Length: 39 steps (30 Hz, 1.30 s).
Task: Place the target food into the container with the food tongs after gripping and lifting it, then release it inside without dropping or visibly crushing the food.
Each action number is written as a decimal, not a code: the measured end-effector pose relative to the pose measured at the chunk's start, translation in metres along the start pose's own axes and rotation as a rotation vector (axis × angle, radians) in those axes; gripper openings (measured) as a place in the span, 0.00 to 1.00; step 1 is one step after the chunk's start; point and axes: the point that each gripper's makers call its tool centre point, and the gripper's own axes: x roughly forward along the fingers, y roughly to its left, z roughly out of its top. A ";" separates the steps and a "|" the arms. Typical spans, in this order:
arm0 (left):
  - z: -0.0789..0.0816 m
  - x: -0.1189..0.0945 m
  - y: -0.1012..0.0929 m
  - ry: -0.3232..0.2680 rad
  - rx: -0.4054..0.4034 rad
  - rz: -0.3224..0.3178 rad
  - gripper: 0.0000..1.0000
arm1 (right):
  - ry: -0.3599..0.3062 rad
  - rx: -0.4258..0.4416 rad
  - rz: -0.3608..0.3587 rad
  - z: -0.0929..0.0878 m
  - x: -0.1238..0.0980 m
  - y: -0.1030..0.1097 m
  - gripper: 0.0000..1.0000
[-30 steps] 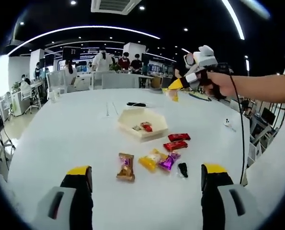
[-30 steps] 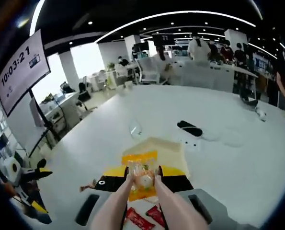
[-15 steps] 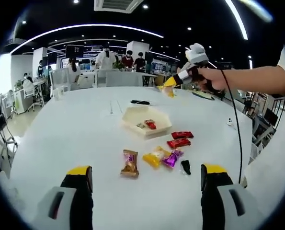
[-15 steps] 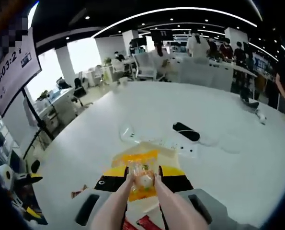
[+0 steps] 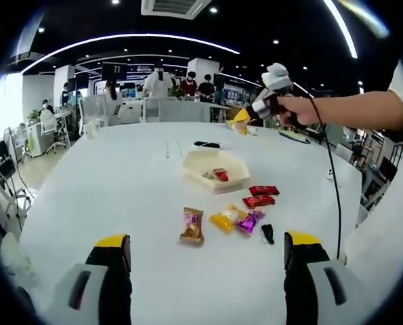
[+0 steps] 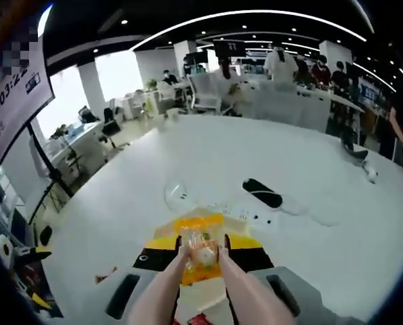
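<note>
Gripping a yellow-wrapped snack packet [image 6: 200,252] with pale food tongs [image 6: 187,284], the right gripper [image 6: 201,261] is clamped, high above the white hexagonal container [image 5: 215,170]; left gripper [image 5: 206,252] jaws spread.

One white container [image 5: 215,170] holding two snacks [image 5: 217,175], two red bars [image 5: 261,196], three wrapped candies [image 5: 224,220] on the table [image 5: 120,189], one black item [image 5: 267,233], one black remote [image 6: 262,192], and one yellow packet [image 6: 200,246].

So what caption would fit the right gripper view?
Tongs hold a wrapped snack above the white table.
</note>
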 end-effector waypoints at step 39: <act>-0.005 -0.005 -0.016 0.004 0.020 -0.036 0.94 | -0.047 -0.028 0.034 -0.030 -0.036 0.000 0.29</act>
